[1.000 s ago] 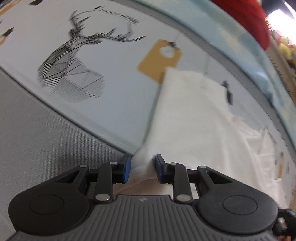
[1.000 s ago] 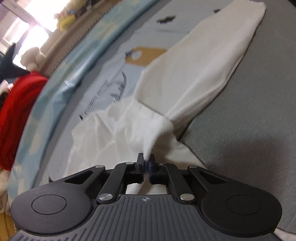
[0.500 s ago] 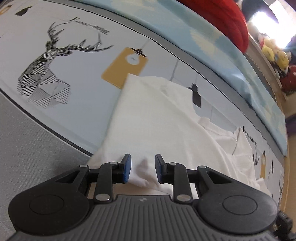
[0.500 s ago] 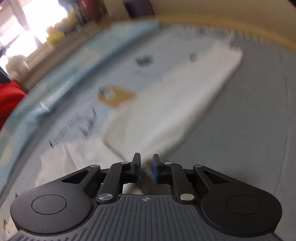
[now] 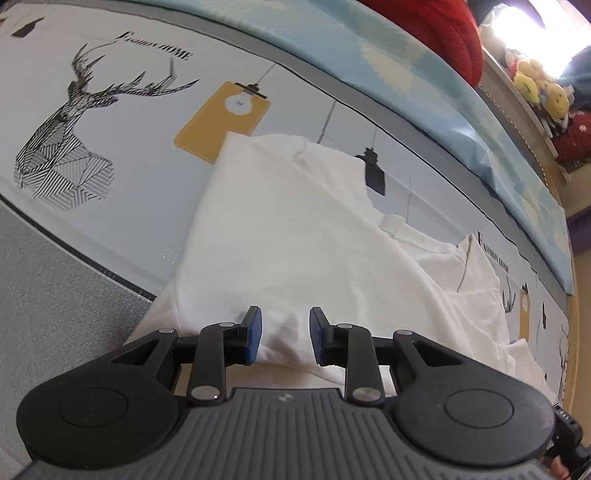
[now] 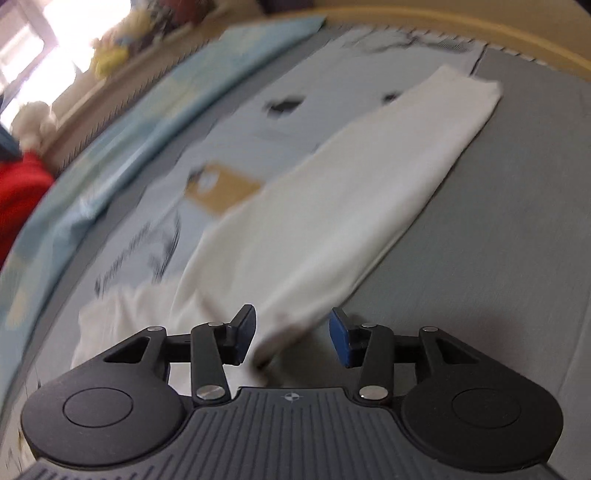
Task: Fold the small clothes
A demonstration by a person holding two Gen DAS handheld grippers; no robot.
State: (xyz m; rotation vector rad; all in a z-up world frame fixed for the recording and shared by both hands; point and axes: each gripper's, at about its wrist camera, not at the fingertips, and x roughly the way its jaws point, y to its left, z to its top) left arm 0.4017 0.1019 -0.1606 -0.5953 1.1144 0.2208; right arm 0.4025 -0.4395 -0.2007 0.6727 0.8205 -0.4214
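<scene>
A white garment [image 5: 295,236] lies folded lengthwise on the printed bed sheet [image 5: 140,155], with looser folds toward its right end. My left gripper [image 5: 285,334] is open, its blue pads either side of the garment's near edge, gripping nothing. In the right wrist view the same white garment [image 6: 332,206] stretches away as a long strip over the sheet and the grey cover [image 6: 498,258]. My right gripper [image 6: 291,334] is open wide just above the garment's near end, holding nothing. This view is blurred by motion.
The sheet carries a deer print [image 5: 70,140] and a yellow tag print [image 5: 221,122]. A light blue quilt [image 5: 406,85] and a red cushion [image 5: 436,29] lie behind it. Plush toys [image 5: 535,88] sit on a shelf. A wooden bed edge [image 6: 480,29] curves at the far side.
My right gripper let go of the bunched garment end and opened wide, pulling back. My left gripper stayed open and rose, so that more of the garment shows. The garment now lies flatter.
</scene>
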